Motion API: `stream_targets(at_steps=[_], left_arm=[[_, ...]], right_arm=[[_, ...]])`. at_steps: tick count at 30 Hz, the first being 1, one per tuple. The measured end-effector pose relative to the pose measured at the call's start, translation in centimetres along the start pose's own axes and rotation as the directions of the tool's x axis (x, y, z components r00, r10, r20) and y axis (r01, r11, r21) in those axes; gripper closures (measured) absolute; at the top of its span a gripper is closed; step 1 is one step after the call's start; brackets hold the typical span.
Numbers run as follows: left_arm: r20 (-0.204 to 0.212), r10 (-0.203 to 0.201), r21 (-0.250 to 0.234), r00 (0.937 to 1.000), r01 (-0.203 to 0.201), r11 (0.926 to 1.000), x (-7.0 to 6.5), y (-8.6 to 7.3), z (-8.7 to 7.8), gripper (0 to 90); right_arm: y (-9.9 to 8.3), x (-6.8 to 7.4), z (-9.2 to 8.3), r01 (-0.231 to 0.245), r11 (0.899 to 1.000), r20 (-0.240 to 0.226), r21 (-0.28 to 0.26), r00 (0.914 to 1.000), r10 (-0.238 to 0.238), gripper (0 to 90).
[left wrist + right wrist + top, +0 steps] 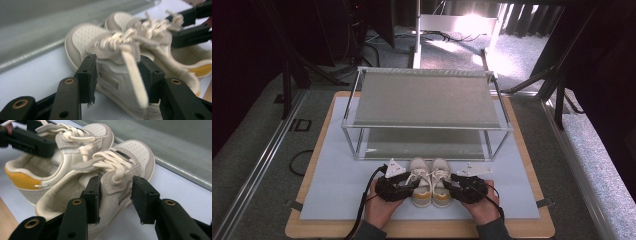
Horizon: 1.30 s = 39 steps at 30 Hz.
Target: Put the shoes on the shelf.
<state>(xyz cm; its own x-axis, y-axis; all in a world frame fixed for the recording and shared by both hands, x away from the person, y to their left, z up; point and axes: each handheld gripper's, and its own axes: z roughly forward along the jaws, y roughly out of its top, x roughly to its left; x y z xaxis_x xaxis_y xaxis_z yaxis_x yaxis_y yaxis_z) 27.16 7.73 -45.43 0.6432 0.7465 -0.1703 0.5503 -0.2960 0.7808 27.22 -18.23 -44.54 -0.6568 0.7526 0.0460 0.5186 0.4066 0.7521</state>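
Observation:
Two small cream sneakers with yellow heels stand side by side on the pale mat [337, 190], toes toward the rack. My left gripper [412, 184] [117, 75] is open, its jaws astride the outer side wall and tongue of the left shoe [421, 181] [87, 40]. My right gripper [451, 184] [116, 197] is open too. One of its jaws is inside the collar of the right shoe [441, 181] [135, 152] and the other is just outside its wall. Both shoes rest on the mat. In each gripper view the other gripper is at the farther shoe.
A two-level metal-framed shoe rack [427, 100] with grey shelves stands just beyond the shoes' toes. The mat lies on a wooden board [412, 232], whose front edge is under my wrists. There is bare mat to the left and right of the shoes.

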Motion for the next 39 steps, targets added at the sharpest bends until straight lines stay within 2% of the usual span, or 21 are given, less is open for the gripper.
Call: stream_targets(at_steps=[4, 6, 10, 16, 19, 22, 27, 32, 35, 39], left_arm=[[0.014, -0.019, -0.004, 0.9997, 0.019, 0.9998, 0.1, -0.2, 0.1, 52.3], [0.000, -0.022, 0.020, 0.9998, 0.022, 0.9996, -0.1, 0.0, 0.2, 52.2], [-0.005, -0.027, 0.034, 0.9996, 0.027, 0.9991, -0.1, 0.1, 0.3, 52.6], [0.050, -0.098, 0.037, 0.9939, 0.096, 0.9947, 0.6, 0.2, 0.3, 55.6], [0.074, -0.104, 0.019, 0.9918, 0.103, 0.9945, 0.9, -0.1, 0.2, 56.4], [0.090, -0.125, -0.009, 0.9880, 0.127, 0.9919, 1.1, -0.3, 0.2, 57.0], [0.081, -0.124, -0.023, 0.9890, 0.127, 0.9917, 0.9, -0.3, 0.1, 57.9], [0.084, -0.120, -0.038, 0.9892, 0.123, 0.9916, 0.8, -0.2, 0.1, 58.3], [0.092, -0.112, -0.067, 0.9894, 0.118, 0.9907, 0.7, -0.3, -0.1, 58.3], [0.097, -0.113, -0.077, 0.9889, 0.120, 0.9898, 0.7, -0.2, -0.1, 58.3]], right_arm=[[0.1, 0.0, 0.1, -0.013, 1.000, 0.005, 0.008, 0.9999, 0.013, 59.5], [0.1, 0.0, 0.2, -0.018, 1.000, 0.006, 0.008, 0.9998, 0.018, 60.1], [0.0, -0.2, 0.2, -0.032, 0.999, -0.009, 0.007, 0.9994, 0.033, 61.0], [-0.2, -0.5, 0.2, -0.054, 0.998, -0.040, -0.016, 0.9978, 0.053, 62.7], [-0.4, -0.6, 0.1, -0.064, 0.997, -0.053, -0.033, 0.9966, 0.063, 64.2], [-0.6, -0.7, 0.1, -0.078, 0.995, -0.068, -0.055, 0.9949, 0.074, 65.2], [-0.8, -0.8, 0.1, -0.089, 0.992, -0.093, -0.085, 0.9924, 0.081, 67.3], [-0.9, -0.8, 0.0, -0.092, 0.991, -0.094, -0.101, 0.9921, 0.083, 68.8], [-1.0, -1.3, -0.2, -0.137, 0.984, -0.121, -0.118, 0.9851, 0.123, 69.9], [-1.2, -1.5, -0.4, -0.150, 0.980, -0.131, -0.129, 0.9823, 0.133, 70.3]])
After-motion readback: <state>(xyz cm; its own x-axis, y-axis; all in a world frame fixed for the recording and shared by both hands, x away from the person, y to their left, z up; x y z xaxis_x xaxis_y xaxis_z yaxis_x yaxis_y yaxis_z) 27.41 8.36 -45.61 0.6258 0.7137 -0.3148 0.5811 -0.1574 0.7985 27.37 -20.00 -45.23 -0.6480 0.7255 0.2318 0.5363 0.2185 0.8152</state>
